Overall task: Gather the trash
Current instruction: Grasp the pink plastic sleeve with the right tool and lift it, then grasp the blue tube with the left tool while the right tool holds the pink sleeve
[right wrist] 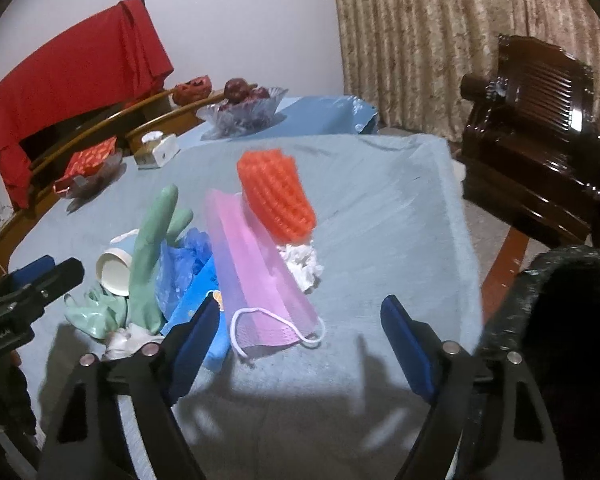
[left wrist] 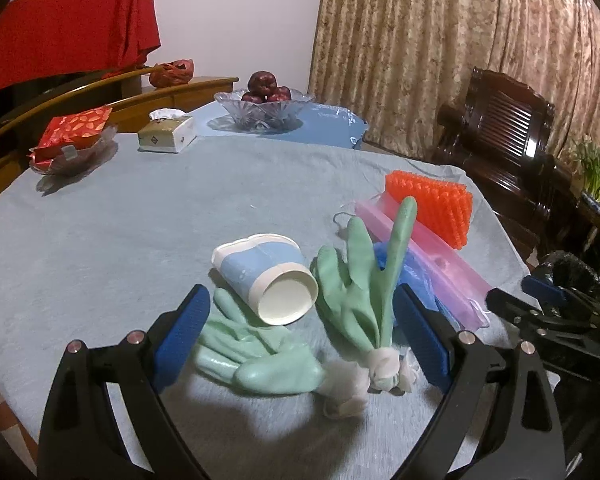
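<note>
**2 open grippers over the trash pile**

The left gripper (left wrist: 302, 332) hangs with jaws apart around 2 pale green rubber gloves (left wrist: 260, 356), gripping neither. The tipped blue-and-white paper cup (left wrist: 266, 276) lies just behind the gloves. The right gripper (right wrist: 300, 332) stands wide, empty, before the pink face mask (right wrist: 260, 276) right of the gloves.

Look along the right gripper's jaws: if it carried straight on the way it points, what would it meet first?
Most likely the pink face mask, lying just ahead of the open right gripper and a little to its left side. The jaws are empty. Depth is hard to judge through the fisheye, so it might meet the tablecloth first.
</note>
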